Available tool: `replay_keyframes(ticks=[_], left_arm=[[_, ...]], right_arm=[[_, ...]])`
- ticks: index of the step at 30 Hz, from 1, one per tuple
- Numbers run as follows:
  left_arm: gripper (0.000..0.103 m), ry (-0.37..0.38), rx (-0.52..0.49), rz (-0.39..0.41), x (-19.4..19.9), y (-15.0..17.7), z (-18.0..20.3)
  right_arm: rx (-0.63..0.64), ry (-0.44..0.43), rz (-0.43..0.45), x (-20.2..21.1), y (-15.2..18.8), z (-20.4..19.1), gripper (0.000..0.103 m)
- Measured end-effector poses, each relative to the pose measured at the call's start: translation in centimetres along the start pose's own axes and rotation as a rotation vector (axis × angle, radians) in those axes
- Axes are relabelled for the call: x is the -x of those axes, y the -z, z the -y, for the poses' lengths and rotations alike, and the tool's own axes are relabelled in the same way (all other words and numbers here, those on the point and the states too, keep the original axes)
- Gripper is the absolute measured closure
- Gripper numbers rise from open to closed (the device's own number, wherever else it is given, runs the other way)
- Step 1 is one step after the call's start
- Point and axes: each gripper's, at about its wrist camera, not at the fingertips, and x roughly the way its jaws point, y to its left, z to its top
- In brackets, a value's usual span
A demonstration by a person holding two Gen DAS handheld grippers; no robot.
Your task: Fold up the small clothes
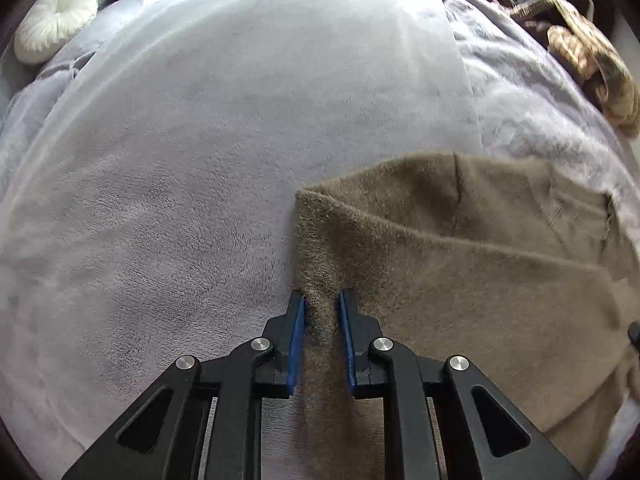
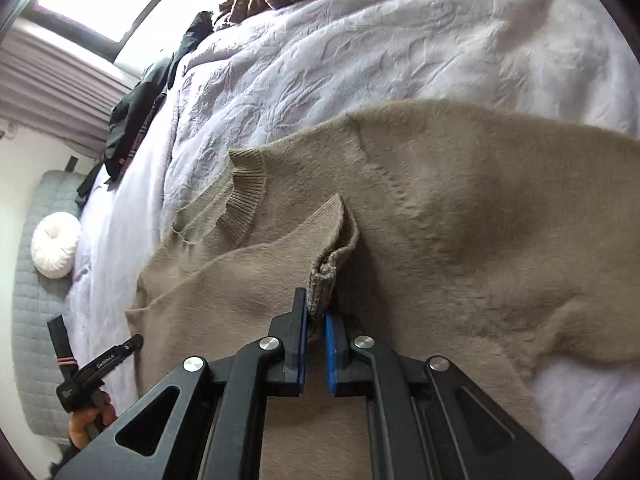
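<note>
On my left wrist view, the left tongs [image 1: 322, 304] are pinching a raised ridge of the fuzzy tan-brown knit sweater [image 1: 460, 264], the blue pads [image 1: 297, 340] pressed into the fabric on both sides. The sweater lies on the bed, filling the view from 3 to 6 o'clock; its near corner edge sits just past the pads at 12 o'clock. Beyond that edge, a smooth pale lilac fleece blanket [image 1: 224, 128] runs wide and bare toward 9 and 12 o'clock. A round white pleated cushion [image 1: 56, 22] sits far off at 10 o'clock.

On my right wrist view, the right tongs [image 2: 317, 304] grip the ribbed sleeve cuff [image 2: 325, 276], which stands bunched between the pads. The ribbed collar [image 2: 244, 200] lies at 11 o'clock, near the cuff. An embossed lilac quilted bedspread [image 2: 360, 48] stretches open from 12 to 2 o'clock. A heap of dark clothes [image 2: 132, 120] lines the bed edge at 10 o'clock.
</note>
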Motion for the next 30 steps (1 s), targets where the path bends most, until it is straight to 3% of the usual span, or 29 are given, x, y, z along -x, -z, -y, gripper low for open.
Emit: replay_keyframes(ticks=[3,4,7,11,15,19,24,26,27,28,29,30], left_arm=[[0.084,-0.03,-0.024,0.012,-0.1,0.0,0.2],[0.084,-0.04,-0.03,0.014,0.0,0.0,0.3],[0.083,-0.088,-0.053,0.018,0.4,0.0,0.8],[0.083,-0.125,-0.088,0.007,1.3,0.6,1.2],[0.083,-0.079,-0.07,-0.004,2.9,1.5,1.6],[0.083,-0.044,-0.085,-0.013,4.5,3.3,2.7],[0.083,-0.008,-0.117,-0.05,6.0,5.4,4.9],[0.082,-0.005,-0.137,-0.058,6.4,6.5,6.2],[0.073,0.0,-0.145,-0.064,6.5,6.9,6.7],[0.031,0.002,-0.149,-0.066,6.6,7.1,7.1],[0.0,-0.002,-0.149,-0.057,7.0,7.6,7.5],[0.001,-0.024,-0.155,-0.019,7.8,8.2,8.3]], right_arm=[[-0.08,0.039,-0.07,-1.7,0.7,2.6,0.095],[-0.131,0.012,-0.085,-2.1,0.9,3.7,0.096],[-0.217,-0.033,-0.083,-1.5,1.3,5.1,0.093],[-0.24,0.016,-0.092,0.1,1.6,5.8,0.09],[-0.277,0.01,-0.121,1.8,2.7,7.1,0.083],[-0.312,0.006,-0.119,3.8,3.9,8.3,0.06],[-0.346,-0.013,-0.108,5.4,5.1,9.0,0.058],[-0.367,-0.019,-0.106,6.0,5.8,9.5,0.052],[-0.377,-0.021,-0.103,6.3,6.0,9.7,0.051],[-0.388,-0.022,-0.099,6.6,6.3,10.0,0.051],[-0.4,-0.024,-0.094,7.1,6.6,10.4,0.051],[-0.407,-0.028,-0.092,7.4,6.9,10.7,0.051]])
